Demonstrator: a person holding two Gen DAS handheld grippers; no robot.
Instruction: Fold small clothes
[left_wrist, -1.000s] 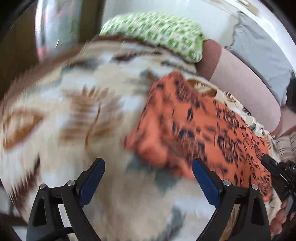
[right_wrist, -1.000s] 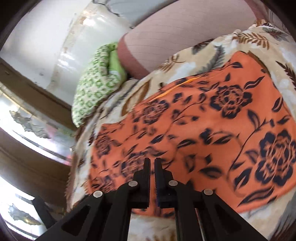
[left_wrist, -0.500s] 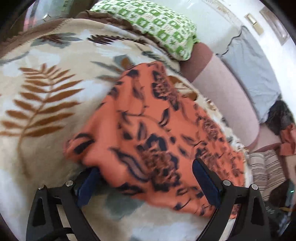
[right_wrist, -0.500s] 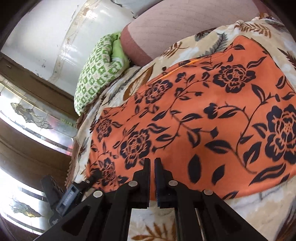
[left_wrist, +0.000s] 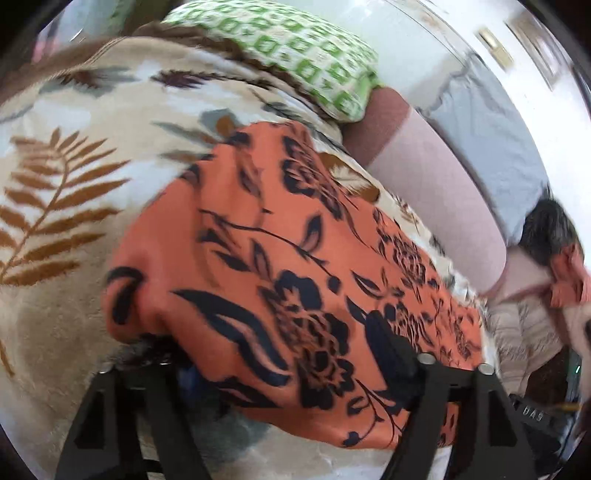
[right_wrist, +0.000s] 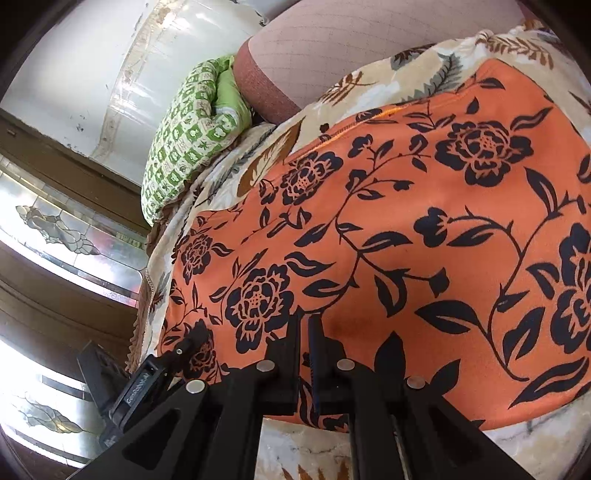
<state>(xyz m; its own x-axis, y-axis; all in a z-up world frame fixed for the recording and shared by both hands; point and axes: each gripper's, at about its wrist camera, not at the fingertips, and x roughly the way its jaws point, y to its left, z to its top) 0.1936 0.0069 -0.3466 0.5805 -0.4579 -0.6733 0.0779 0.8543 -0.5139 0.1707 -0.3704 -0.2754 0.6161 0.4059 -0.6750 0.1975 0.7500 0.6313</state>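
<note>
An orange garment with a black flower print (left_wrist: 280, 258) lies spread on a leaf-patterned blanket (left_wrist: 74, 177). It fills the right wrist view (right_wrist: 406, 236). My left gripper (left_wrist: 280, 354) is open, its jaws wide apart around the garment's near corner; the cloth drapes over the left finger and hides it. The right finger (left_wrist: 391, 350) rests on the cloth. My right gripper (right_wrist: 304, 332) is shut on the garment's near edge. The left gripper's body shows at lower left in the right wrist view (right_wrist: 159, 373).
A green patterned pillow (left_wrist: 295, 48) lies at the bed's far end beside a pink bolster (left_wrist: 436, 192). A grey cushion (left_wrist: 495, 140) leans on the wall. Wooden, glazed panels (right_wrist: 55, 229) stand left of the bed.
My left gripper has moved forward onto the garment's corner, which now lies between and over its fingers. My right gripper stays shut on the near edge.
</note>
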